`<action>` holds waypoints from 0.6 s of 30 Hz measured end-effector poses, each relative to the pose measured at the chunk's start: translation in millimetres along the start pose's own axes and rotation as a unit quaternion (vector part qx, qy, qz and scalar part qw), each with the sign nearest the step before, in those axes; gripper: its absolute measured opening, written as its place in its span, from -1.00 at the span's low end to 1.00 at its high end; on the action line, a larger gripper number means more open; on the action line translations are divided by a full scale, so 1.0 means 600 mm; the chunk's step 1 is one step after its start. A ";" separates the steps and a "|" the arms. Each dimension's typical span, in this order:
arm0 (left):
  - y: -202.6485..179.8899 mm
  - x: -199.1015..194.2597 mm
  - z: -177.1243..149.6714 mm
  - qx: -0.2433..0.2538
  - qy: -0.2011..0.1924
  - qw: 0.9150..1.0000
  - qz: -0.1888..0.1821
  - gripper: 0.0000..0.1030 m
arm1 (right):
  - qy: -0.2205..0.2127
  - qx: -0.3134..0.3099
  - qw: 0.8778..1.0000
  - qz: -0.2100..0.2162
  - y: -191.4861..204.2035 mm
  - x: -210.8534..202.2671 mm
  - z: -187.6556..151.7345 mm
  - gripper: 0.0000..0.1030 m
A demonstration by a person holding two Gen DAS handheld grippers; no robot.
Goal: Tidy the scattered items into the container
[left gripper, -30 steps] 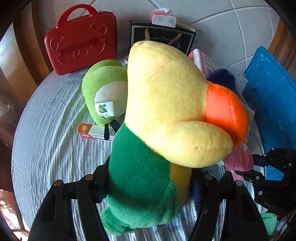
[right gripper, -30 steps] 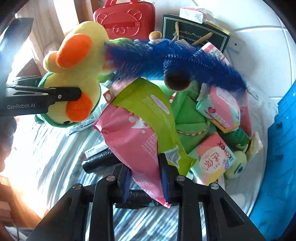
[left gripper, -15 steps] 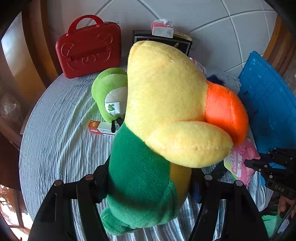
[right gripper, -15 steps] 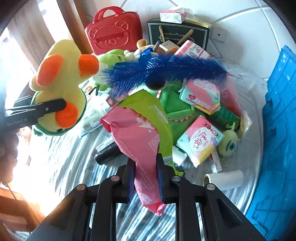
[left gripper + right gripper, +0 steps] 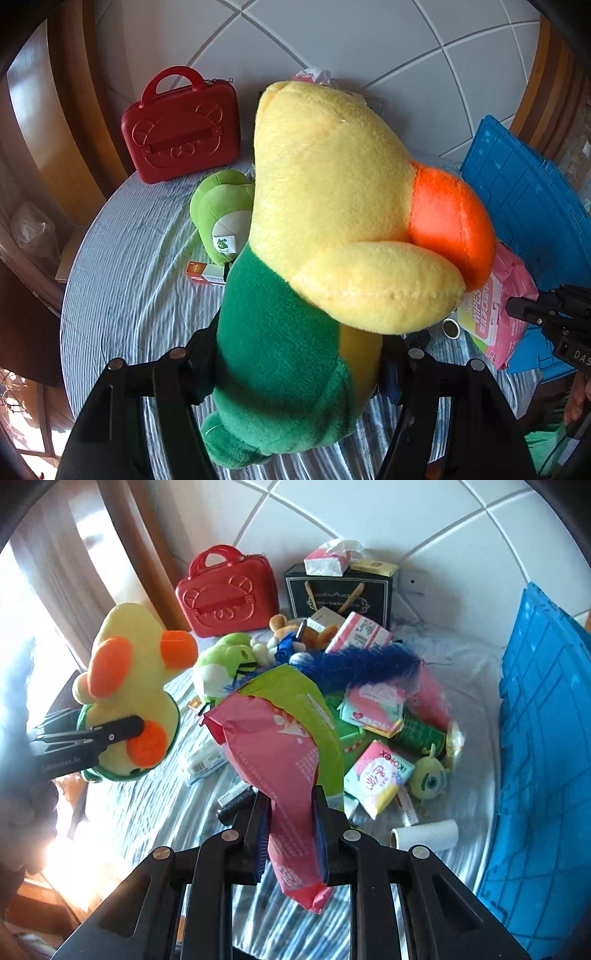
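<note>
Claws gripped both loads above the cluttered desk (image 5: 140, 812): left claw (image 5: 295, 365) a duck plush (image 5: 332, 229), right claw (image 5: 290, 812) a pink wipes pack (image 5: 273, 753).

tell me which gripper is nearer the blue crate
Right. The right gripper, shut on the pink wipes pack, is beside the blue crate; the left gripper, holding the duck plush, is across the table.

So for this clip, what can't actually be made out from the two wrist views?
- Left wrist view: the duck plush held in the left gripper hides most of the table's middle.
- Both views: the blue crate is cut off by the right edge, so its inside is unseen.
- Right wrist view: the wipes pack in the right gripper hides what lies beneath; glare washes out the lower left.
</note>
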State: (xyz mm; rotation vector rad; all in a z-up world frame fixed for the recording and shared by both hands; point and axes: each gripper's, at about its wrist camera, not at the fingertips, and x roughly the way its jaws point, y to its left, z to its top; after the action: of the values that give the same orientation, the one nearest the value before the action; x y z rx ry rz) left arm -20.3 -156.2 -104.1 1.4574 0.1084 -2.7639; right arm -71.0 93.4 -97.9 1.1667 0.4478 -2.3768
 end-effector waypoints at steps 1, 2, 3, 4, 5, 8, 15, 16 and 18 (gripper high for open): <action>-0.004 -0.010 0.003 -0.001 -0.004 1.000 0.001 0.29 | -0.004 -0.001 1.000 0.000 0.001 -0.012 0.003 -0.61; -0.008 -0.019 0.006 0.000 -0.008 1.000 0.002 0.30 | -0.009 -0.001 1.000 0.000 0.002 -0.023 0.005 -0.61; -0.011 -0.026 0.010 0.000 -0.011 1.000 0.002 0.30 | -0.014 -0.002 1.000 0.000 0.003 -0.033 0.008 -0.61; -0.013 -0.033 0.015 0.000 -0.015 1.000 0.002 0.29 | -0.019 -0.002 1.000 0.001 0.003 -0.045 0.010 -0.61; -0.016 -0.041 0.018 0.000 -0.020 1.000 0.002 0.29 | -0.024 -0.001 1.000 0.001 0.003 -0.056 0.012 -0.61; -0.029 -0.067 0.027 0.003 -0.033 0.999 0.001 0.29 | -0.039 -0.001 0.999 0.002 0.001 -0.087 0.016 -0.61; -0.060 -0.119 0.045 0.006 -0.066 0.998 -0.005 0.30 | -0.068 0.006 0.998 0.000 -0.013 -0.150 0.017 -0.62; -0.065 -0.126 0.048 0.006 -0.070 0.997 -0.007 0.30 | -0.071 0.008 0.997 -0.001 -0.016 -0.159 0.017 -0.62; -0.075 -0.138 0.053 0.007 -0.079 0.997 -0.008 0.30 | -0.079 0.012 0.997 -0.001 -0.023 -0.175 0.017 -0.62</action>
State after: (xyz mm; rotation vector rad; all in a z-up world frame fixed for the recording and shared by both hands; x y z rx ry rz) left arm -2.0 -115.1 -15.4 1.2402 0.0983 -2.8859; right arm -28.2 126.7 -6.2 0.9798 0.3684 -2.4604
